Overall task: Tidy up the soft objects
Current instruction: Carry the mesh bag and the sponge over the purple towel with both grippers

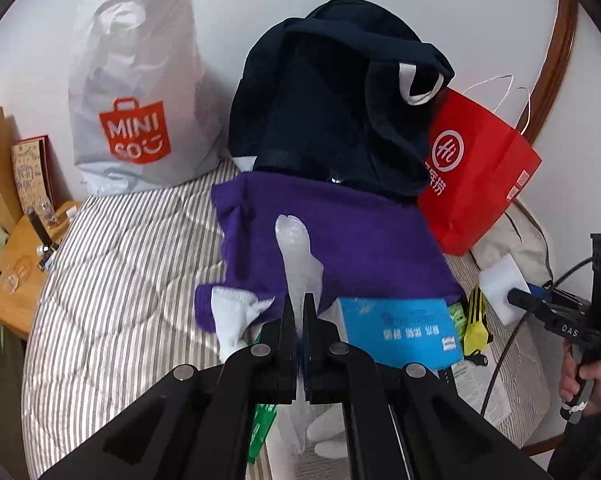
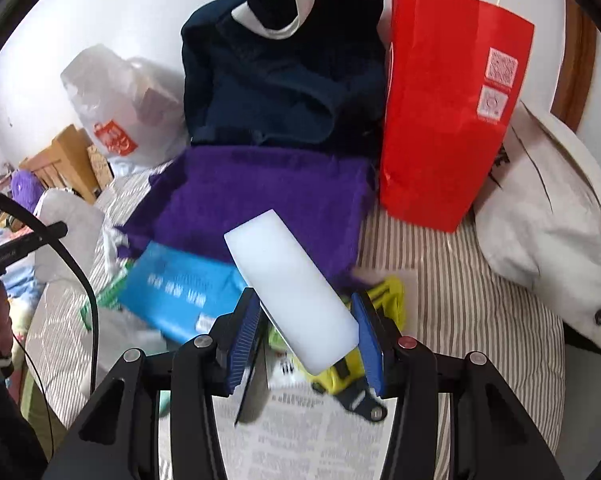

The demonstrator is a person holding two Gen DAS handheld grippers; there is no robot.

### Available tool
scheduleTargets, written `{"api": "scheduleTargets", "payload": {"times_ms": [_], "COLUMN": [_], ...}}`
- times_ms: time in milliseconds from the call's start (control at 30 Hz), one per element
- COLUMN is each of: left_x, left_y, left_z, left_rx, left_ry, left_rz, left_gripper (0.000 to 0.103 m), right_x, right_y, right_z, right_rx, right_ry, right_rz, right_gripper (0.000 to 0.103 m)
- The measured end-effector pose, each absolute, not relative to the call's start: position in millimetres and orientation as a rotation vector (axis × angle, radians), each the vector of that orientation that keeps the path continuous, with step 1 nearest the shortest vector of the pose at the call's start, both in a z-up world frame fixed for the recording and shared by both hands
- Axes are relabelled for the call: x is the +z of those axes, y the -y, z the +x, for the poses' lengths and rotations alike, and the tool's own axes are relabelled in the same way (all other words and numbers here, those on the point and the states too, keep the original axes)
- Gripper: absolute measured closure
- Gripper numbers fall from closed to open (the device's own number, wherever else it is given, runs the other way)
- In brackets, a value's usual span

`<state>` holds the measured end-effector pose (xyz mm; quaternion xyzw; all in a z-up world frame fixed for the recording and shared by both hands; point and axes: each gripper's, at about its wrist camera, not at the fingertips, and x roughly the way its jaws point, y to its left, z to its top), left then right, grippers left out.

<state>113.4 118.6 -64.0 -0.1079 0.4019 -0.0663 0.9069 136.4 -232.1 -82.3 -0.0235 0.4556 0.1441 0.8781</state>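
step: carrying items | left tongs grip bubble wrap strip | right tongs grip white sponge block | next: probably place both beside purple towel

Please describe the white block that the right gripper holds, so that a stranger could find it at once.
On the striped bed, in front of the purple towel, the right gripper clamps a white rectangular foam sponge block. Unlike the blue printed packet beside it, it is plain and unmarked.
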Motion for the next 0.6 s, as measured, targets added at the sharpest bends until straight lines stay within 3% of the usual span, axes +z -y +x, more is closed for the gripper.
{"api": "scheduleTargets", "payload": {"times_ms": [600], "left_x": [-56.8], "left_y": [-114.9], "left_z": [200.1], "left_rx": [-0.170], "left_ry": [-0.835], "left_rz": [-0.245], "left_gripper": [0.100], "right_x": [-97.4], "right_y": [217.4], "right_z": [240.9], "right_rx": [0.232], "right_ry": [-0.956], "right_rz": [0.013], "right_gripper": [0.056]}}
